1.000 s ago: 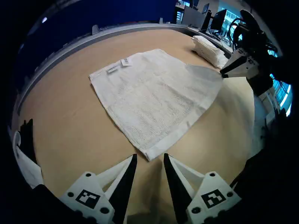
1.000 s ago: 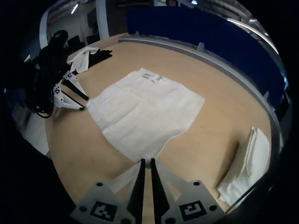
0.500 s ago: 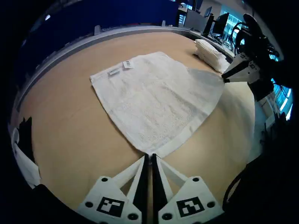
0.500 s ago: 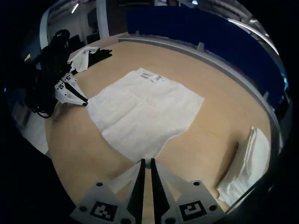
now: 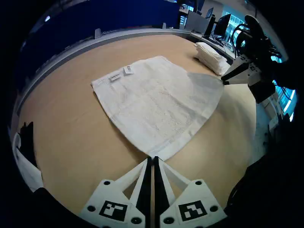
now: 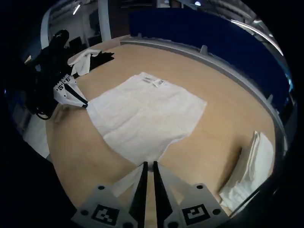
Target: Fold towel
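At bench (image 5: 68, 125) near edge, left claw (image 5: 152, 167), right claw (image 6: 148, 167) each clamp adjacent towel (image 5: 159, 102) corner; tagged far edge lies ahead.

The wooden table (image 5: 68, 125) stretches out ahead of the left gripper (image 5: 152, 159). Far ahead on its right sits a stack of folded cloths (image 5: 211, 57), with monitors (image 5: 222, 19) beyond. A blue partition (image 5: 114, 15) runs along the table's far edge.
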